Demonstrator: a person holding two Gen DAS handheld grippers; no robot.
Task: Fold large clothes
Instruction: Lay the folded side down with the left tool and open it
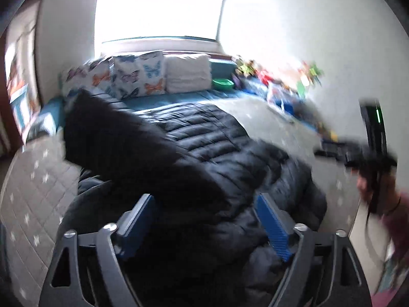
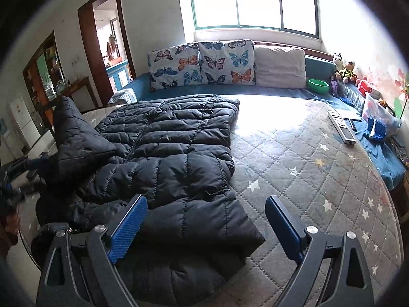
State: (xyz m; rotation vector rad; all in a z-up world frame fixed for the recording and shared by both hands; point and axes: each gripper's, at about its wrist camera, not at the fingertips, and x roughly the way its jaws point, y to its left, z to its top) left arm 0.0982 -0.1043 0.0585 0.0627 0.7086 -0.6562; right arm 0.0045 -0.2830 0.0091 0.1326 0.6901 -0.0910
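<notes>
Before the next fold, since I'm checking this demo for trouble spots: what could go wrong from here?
1. The sleeve stands raised at the black puffer jacket's left side; it may flop back or bunch.
2. Both the left gripper and right gripper are open and hold nothing, so the slick, puffy padding could spring open.
3. The remote lies on the quilt; swinging fabric might sweep it.

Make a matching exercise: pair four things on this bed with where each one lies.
Things:
1. black quilted puffer jacket
2. butterfly-print pillows
3. green plastic bowl
4. grey remote control

Places:
A. beside the plain white pillow, near the stuffed toys
B. on the star-patterned grey quilt, near the right edge
C. spread over the bed's left half
D. propped up below the window

Pairs: 1-C, 2-D, 3-A, 4-B
</notes>
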